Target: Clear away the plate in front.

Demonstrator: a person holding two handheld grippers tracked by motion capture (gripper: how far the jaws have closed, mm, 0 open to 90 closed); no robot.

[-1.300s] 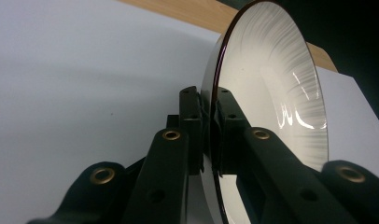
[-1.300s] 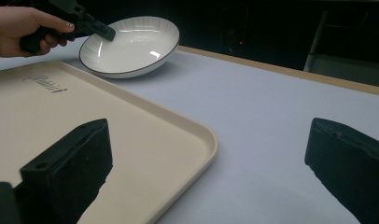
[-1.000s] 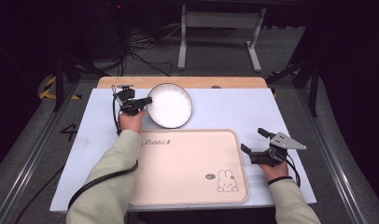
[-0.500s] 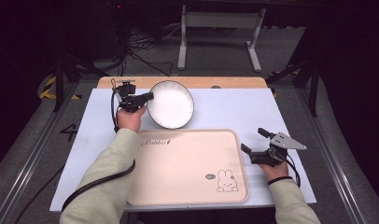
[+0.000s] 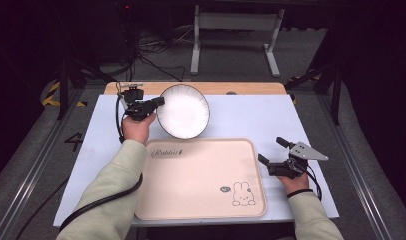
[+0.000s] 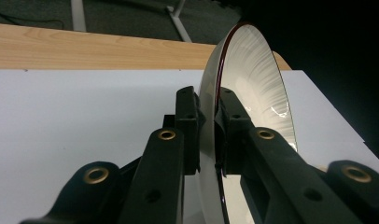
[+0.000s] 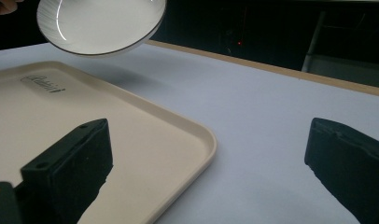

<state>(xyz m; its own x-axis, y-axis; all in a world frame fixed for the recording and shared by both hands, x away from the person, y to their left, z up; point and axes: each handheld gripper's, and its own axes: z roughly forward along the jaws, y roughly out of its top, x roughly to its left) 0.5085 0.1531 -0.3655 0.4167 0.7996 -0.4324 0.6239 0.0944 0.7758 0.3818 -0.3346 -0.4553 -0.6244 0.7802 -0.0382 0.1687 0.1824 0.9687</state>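
White round ceramic plate with dark rim (image 5: pixel 183 111): held tilted off the white tabletop (image 5: pixel 251 120), 12 o'clock of the cream plastic tray (image 5: pixel 201 177).
Left gripper (image 5: pixel 156 103): jaws clamped on the plate rim at its 9 o'clock edge; an edge grip suits carrying it.
Right gripper (image 5: pixel 271 152): jaws apart, holding nothing, parked at tray's 3 o'clock, likely clear of the plate's path.
Tray: bare, probably the drop spot.

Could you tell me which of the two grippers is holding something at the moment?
The left gripper: its fingers clamp the rim of the white plate. The right gripper, beside the tray, is open with nothing between its fingers.
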